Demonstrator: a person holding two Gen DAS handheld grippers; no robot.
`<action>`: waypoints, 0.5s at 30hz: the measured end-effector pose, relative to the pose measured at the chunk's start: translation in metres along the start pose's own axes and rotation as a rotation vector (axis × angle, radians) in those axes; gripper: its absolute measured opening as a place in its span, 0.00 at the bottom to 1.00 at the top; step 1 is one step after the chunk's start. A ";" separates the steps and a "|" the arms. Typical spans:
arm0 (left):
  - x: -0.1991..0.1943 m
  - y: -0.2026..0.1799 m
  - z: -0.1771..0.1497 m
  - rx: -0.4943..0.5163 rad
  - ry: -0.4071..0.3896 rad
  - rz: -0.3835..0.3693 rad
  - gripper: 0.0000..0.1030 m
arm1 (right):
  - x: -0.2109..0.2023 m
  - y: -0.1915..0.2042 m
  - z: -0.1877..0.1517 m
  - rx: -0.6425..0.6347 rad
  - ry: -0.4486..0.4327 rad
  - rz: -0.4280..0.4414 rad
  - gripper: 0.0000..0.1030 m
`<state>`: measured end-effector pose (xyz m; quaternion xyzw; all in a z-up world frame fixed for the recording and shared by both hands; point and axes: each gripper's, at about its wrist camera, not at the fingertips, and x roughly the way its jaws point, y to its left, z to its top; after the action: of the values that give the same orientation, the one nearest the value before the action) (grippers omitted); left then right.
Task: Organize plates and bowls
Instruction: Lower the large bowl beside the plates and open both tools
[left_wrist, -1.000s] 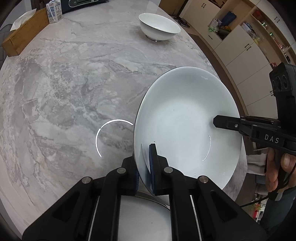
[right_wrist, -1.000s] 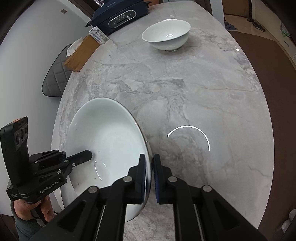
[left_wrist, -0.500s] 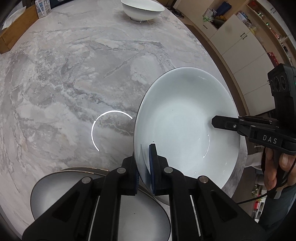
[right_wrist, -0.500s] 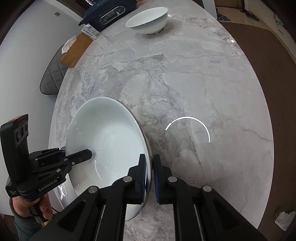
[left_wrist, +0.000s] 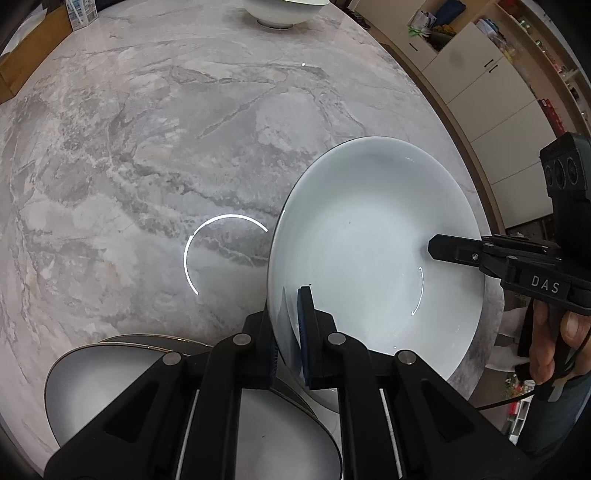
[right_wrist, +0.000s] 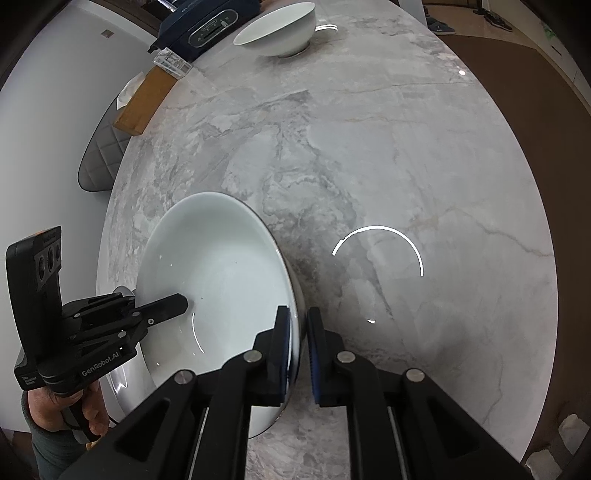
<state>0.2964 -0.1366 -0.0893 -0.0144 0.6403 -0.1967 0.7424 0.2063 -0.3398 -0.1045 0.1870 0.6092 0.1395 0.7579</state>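
The left tongs (left_wrist: 291, 325) clamp the near rim of a wide, shallow white ceramic bowl (left_wrist: 369, 251), one finger inside and one outside, while the right tongs (right_wrist: 297, 343) pinch the opposite rim of the same bowl the same way, so both are clenched on it. The bowl hangs between them above the grey-veined marble desk (left_wrist: 147, 147), tilted with its hollow facing the cameras. Just below the left tongs lies a stack of grey plates with thin gold rims (left_wrist: 96, 373), partly hidden by the tongs' black frame. Far across the desk stands a deeper round white bowl (right_wrist: 277, 31), upright and well apart from the held one. Near it sit a dark blue appliance (right_wrist: 207, 26), a small printed carton (right_wrist: 171, 62) and a brown wooden box (right_wrist: 146, 99) along the desk's edge.
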 end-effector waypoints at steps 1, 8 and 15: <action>0.001 0.000 0.001 -0.003 0.000 -0.001 0.08 | 0.000 -0.001 0.000 0.002 0.000 0.003 0.11; -0.002 -0.002 0.001 -0.005 -0.013 0.015 0.09 | -0.001 -0.001 -0.002 0.002 -0.010 0.018 0.17; -0.016 -0.004 -0.002 -0.004 -0.025 -0.021 0.47 | -0.011 0.001 -0.003 -0.003 -0.032 0.034 0.60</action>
<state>0.2919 -0.1348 -0.0734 -0.0250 0.6310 -0.2032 0.7483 0.2011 -0.3433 -0.0951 0.1982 0.5936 0.1503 0.7653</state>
